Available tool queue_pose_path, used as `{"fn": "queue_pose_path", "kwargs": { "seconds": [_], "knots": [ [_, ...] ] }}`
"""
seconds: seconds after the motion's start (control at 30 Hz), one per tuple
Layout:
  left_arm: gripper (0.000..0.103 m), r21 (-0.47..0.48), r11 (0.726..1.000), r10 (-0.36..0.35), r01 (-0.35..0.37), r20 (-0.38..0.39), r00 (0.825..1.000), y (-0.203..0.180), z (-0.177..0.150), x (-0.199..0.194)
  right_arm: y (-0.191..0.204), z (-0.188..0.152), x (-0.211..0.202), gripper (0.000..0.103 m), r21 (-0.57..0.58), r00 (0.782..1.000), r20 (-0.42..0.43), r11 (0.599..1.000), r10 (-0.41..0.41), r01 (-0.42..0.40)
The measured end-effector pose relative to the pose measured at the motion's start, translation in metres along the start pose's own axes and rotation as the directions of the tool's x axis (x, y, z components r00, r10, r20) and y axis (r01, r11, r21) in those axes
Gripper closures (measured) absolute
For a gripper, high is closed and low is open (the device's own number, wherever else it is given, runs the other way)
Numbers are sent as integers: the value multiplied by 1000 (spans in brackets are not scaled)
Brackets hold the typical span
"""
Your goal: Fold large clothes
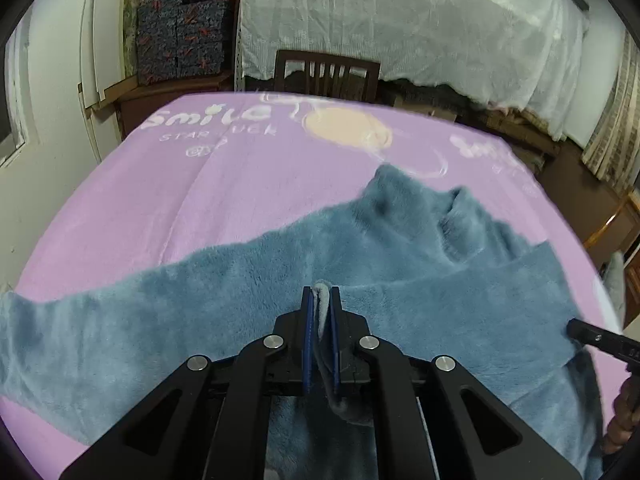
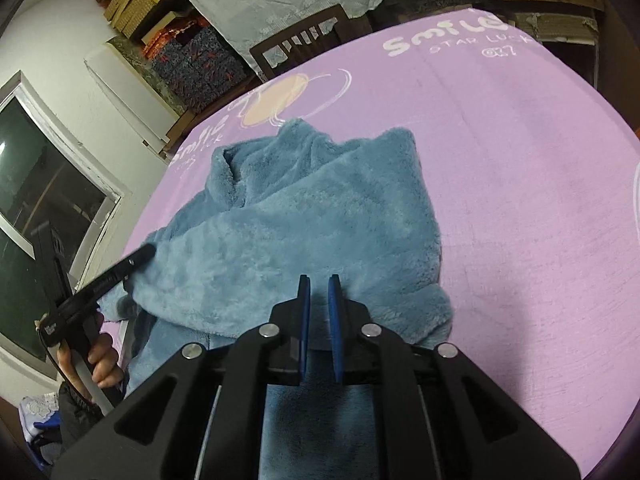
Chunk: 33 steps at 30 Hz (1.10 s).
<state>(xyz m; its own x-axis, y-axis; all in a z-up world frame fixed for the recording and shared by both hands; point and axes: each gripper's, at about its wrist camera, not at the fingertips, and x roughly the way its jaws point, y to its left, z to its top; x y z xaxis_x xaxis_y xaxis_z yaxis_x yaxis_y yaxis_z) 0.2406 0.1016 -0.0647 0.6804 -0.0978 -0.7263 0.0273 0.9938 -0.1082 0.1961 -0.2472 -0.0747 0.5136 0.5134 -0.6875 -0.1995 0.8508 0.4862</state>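
The fluffy blue robe (image 1: pixel 400 248) lies on the purple blanket (image 1: pixel 160 200), spread over the bed. One long sleeve (image 1: pixel 100 320) still sticks out flat to the side. The other sleeve is already folded across the body.

My left gripper (image 1: pixel 320 300) is pinched tight on a fold of the blue fluff. I can see the soft cloth squeezed between my two blue pads (image 1: pixel 307 340). My right gripper (image 2: pixel 319 292) has its jaws close together with a small gap. I see no cloth in that gap, so it holds nothing. It hangs just over the near edge of the robe.

I think my job now is to fold the next part over with my left gripper. To do it well, I should keep my pinch tight so the cloth does not slip out. I should lift only a little, so the heavy fluff does not drag the rest of the robe along. I should move slowly and lay the fold down straight.

My right gripper could press down on the robe to keep it from sliding. If the robe bunches up, the fold will be lumpy.
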Motion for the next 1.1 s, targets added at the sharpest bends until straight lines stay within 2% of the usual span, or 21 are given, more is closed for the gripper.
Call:
{"fn": "queue_pose_path", "kwargs": {
  "seconds": [0.07,0.1,0.17,0.2,0.23,0.27,0.37,0.43,0.6,0.67,0.77,0.93,1.0,1.03,1.1],
  "knots": [
    [94,-12,1000,-4,3,-73,997,2,-3,16,2,-2,9,93,-3,999,-30,1000,-20,20],
    [92,-19,1000,-7,6,-68,998,4,-3,14,-1,-4,16,95,10,998,-60,999,-30,30],
    [82,-32,999,-9,6,-71,997,7,-4,10,-5,-4,18,95,20,997,-68,1000,-22,24],
    [70,-36,999,3,-6,-75,997,9,-6,8,-5,-4,18,95,23,997,-70,1000,-18,20],
    [65,-45,999,13,-17,-75,997,10,-8,4,-7,-4,18,95,28,997,-71,1000,-12,14],
    [64,-53,998,15,-19,-74,997,12,-10,-2,-7,-4,17,95,30,998,-69,999,-9,11],
    [53,-75,996,35,-38,-42,999,21,-17,-28,-5,-3,7,92,27,999,-39,1000,2,-1],
    [45,-84,994,64,-65,-15,998,31,-25,-48,-3,-5,-9,82,25,1000,1,999,19,-20],
    [38,-128,977,173,-172,3,985,75,-47,-87,8,-21,-47,73,30,994,96,998,46,-50],
    [38,-197,961,198,-196,-10,980,103,-57,-99,13,-32,-59,70,39,990,122,997,65,-70],
    [38,-331,923,196,-194,-28,980,147,-69,-114,22,-48,-70,61,62,985,149,993,91,-101],
    [40,-554,823,147,-124,-2,989,216,-87,-136,46,-63,-81,60,47,981,132,988,139,-147],
    [44,-601,792,139,-107,6,990,234,-90,-139,57,-69,-87,59,40,978,135,985,160,-167],
    [50,-611,784,136,-104,6,991,238,-91,-138,62,-70,-88,59,33,977,134,985,165,-171],
    [52,-631,771,116,-89,2,993,245,-91,-136,72,-76,-93,59,14,977,131,985,168,-172]
  ]
}}
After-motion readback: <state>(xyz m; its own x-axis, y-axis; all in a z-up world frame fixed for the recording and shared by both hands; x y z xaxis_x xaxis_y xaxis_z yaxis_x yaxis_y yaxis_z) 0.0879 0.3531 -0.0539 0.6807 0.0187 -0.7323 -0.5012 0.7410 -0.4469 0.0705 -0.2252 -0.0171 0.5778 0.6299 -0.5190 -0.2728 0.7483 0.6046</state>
